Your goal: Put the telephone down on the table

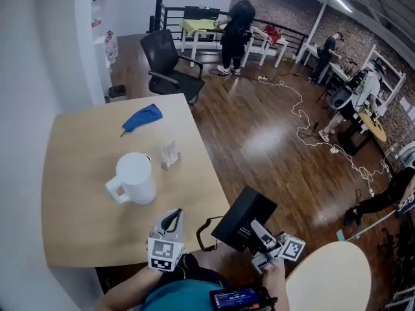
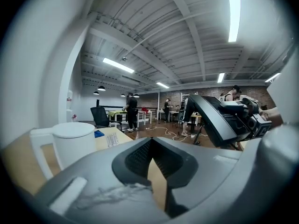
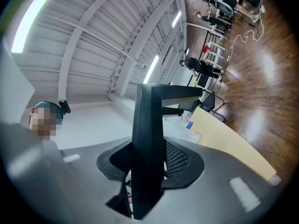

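The black telephone [image 1: 243, 219] hangs in the air just off the right edge of the wooden table [image 1: 78, 167], its black cord [image 1: 206, 235] looping down towards the edge. My right gripper [image 1: 258, 229] is shut on it from below right. In the right gripper view the telephone [image 3: 148, 139] stands as a dark slab clamped between the jaws of the right gripper [image 3: 147, 146]. My left gripper [image 1: 173, 218] hovers over the table's near edge, left of the phone, with its jaws together and nothing in them. In the left gripper view, the left gripper [image 2: 150, 143] has the telephone [image 2: 217, 120] at its right.
A white jug [image 1: 135, 179] stands mid-table, a small clear packet [image 1: 170, 153] beside it and a blue cloth [image 1: 144, 117] farther back. A black office chair [image 1: 168, 60] sits beyond the table. A round pale table [image 1: 334, 280] lies at lower right. People stand at the far desks.
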The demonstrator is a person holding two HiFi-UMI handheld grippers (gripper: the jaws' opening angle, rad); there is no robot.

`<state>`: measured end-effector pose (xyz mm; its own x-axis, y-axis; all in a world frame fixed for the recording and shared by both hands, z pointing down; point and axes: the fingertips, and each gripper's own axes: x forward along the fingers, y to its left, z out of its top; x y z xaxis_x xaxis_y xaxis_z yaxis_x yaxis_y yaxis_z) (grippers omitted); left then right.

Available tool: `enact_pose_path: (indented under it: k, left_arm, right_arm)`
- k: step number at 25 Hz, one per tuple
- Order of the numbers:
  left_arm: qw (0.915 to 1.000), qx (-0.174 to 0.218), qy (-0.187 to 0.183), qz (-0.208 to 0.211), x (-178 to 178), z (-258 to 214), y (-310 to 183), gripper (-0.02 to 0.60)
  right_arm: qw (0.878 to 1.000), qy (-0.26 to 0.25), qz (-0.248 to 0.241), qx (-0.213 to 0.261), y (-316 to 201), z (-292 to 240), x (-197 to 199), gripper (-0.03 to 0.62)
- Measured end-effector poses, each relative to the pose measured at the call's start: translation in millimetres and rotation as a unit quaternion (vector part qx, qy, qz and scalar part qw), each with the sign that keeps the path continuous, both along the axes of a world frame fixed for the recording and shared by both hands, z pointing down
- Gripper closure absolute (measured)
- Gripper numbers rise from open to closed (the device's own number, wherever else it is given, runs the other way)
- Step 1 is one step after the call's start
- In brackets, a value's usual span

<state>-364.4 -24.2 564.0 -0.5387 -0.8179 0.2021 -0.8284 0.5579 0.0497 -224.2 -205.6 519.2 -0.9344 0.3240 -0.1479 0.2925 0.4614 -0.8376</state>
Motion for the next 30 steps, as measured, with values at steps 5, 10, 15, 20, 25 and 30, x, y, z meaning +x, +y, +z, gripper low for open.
enact_pose_path:
  k: [5, 10, 15, 20, 25, 30]
  left_arm:
    - [0.9985, -0.021, 0.010, -0.049, -24.6, 12.0, 15.9, 0.570]
    - [0.9948, -0.040, 0.019, -0.091, -38.8, 17.4, 29.8, 0.569]
    - [0.9881, -0.066, 0.032, -0.135, -50.9, 31.9, 48.6, 0.569]
    - [0.9789, -0.094, 0.048, -0.175, -58.3, 49.4, 61.3, 0.569]
    - [0.9682, -0.118, 0.060, -0.213, -62.7, 51.0, 71.3, 0.569]
    - [0.9613, -0.134, 0.073, -0.229, -55.3, 51.0, 75.6, 0.569]
  right_arm:
    - [0.998, 0.009, -0.069, -0.005, 13.6, 15.3, -49.3, 0.444]
    - [0.990, 0.023, -0.139, -0.013, 23.7, 37.4, -97.9, 0.444]
    - [0.977, 0.045, -0.210, -0.019, 47.6, 74.9, -144.9, 0.444]
    - [0.961, 0.077, -0.261, -0.039, 62.0, 116.1, -176.3, 0.444]
    - [0.948, 0.097, -0.300, -0.050, 73.6, 154.2, -207.8, 0.444]
    - [0.936, 0.130, -0.319, -0.068, 86.7, 190.6, -221.0, 0.444]
